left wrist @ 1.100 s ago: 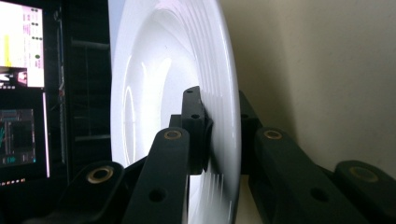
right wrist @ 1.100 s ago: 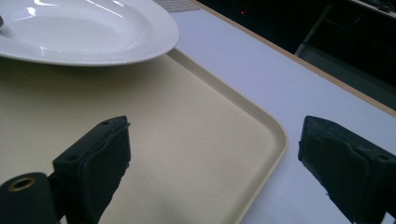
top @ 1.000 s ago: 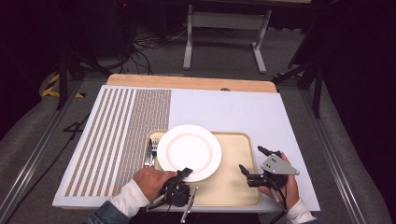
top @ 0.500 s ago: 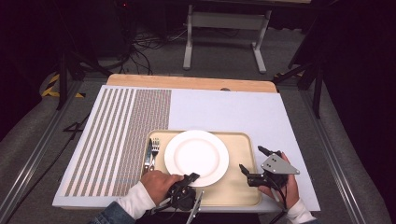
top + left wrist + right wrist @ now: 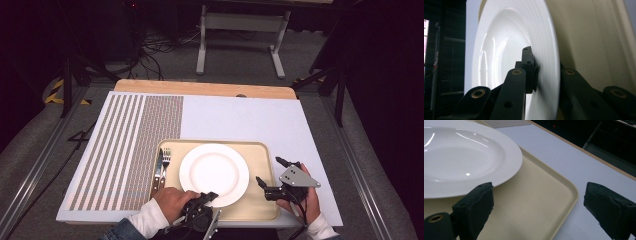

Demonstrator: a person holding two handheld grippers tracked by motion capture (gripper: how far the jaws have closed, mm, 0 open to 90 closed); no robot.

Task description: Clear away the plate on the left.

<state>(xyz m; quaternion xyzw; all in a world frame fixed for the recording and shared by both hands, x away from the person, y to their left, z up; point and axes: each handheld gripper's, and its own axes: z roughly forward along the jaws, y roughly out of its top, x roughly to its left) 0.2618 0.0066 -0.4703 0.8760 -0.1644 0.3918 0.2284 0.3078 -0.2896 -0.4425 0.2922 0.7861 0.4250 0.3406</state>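
1. High view: the plate [image 5: 214, 174] lies on the tray [image 5: 265, 150], which sits on the near part of the table [image 5: 240, 120]. A fork [image 5: 165, 159] and a knife [image 5: 158, 167] lie just beside the plate, at the tray's left end.
2. The same view shows the left gripper [image 5: 206, 199] at the plate's near rim, and the right gripper [image 5: 267, 172] at the tray's right edge, apart from the plate.
3. Left gripper view: here the grip itself is clear. The rim of the plate [image 5: 549, 50] stands between the jaws, one jaw on its upper face and one below, so the left gripper [image 5: 544, 72] is clamped on the plate.
4. Right gripper view: the right gripper [image 5: 536, 202] has its jaws wide apart, one over the tray [image 5: 531, 202], one over the table [image 5: 574, 162]. Nothing is between them, and the plate [image 5: 461, 157] is near the left jaw.
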